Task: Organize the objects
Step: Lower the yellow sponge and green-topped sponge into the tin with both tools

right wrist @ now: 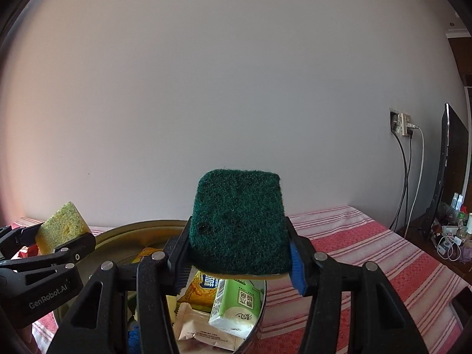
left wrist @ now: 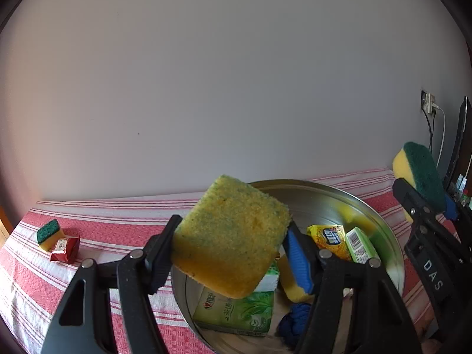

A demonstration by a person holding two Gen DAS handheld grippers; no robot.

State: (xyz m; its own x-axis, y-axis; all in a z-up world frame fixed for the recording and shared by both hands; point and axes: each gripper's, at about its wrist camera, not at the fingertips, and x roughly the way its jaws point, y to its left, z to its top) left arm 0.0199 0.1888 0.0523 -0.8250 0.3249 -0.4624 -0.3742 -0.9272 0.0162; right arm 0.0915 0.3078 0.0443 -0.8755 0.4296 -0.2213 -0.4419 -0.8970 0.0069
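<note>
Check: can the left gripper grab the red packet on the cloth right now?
Probably not yet. The left gripper is shut on a yellow sponge held over the metal basin. The path to the red packet looks free, but the jaws are occupied.

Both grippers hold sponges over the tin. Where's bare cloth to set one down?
Bare striped tablecloth runs right of the round metal tin, toward the monitor. Another patch lies between the tin and the red packet. The tin itself is crowded with packets.
</note>
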